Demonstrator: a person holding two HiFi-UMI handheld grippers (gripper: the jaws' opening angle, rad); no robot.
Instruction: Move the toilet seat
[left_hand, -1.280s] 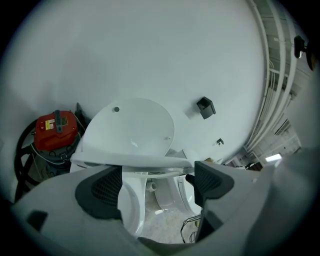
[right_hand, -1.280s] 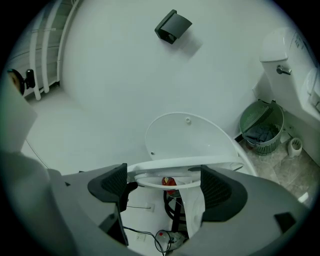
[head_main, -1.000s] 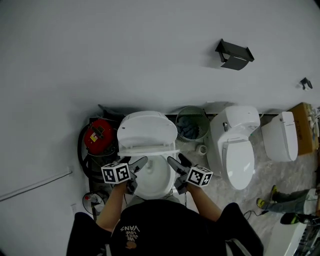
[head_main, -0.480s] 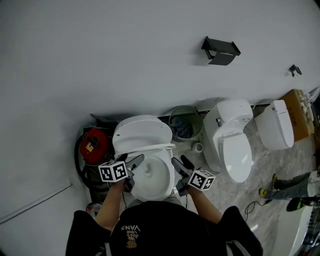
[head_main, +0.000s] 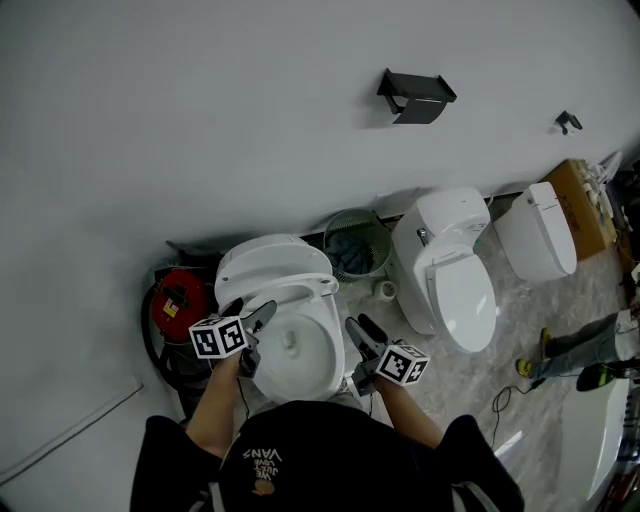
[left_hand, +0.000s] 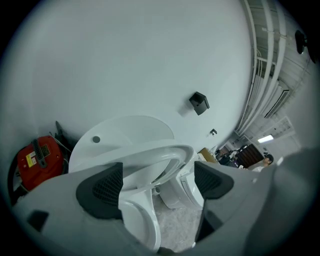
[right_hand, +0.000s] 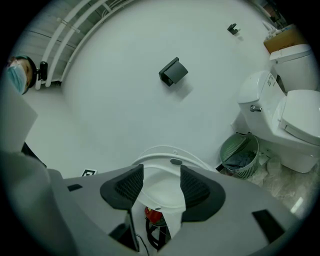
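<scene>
toilet seat (head_main: 300, 287) stands part-raised and tilted, between the bowl (head_main: 300, 355) and the upright lid (head_main: 262, 262). the toilet sits on the floor at its wall edge. left claw (head_main: 250, 310): released, jaws wide apart, seat rim passing between the pads, which do not press on it. right claw (head_main: 360, 328): beside the bowl's right rim, jaws just been closing, half apart, grasping nothing.

Bright, even, diffuse light fills all 3 views, and the black holder (head_main: 415, 97) casts only a soft shadow on the white wall (head_main: 200, 120). The toilet seat (left_hand: 156, 149) carries a faint sheen. Both gripper views bulge fisheye-style, darkening to black at the corners.
</scene>
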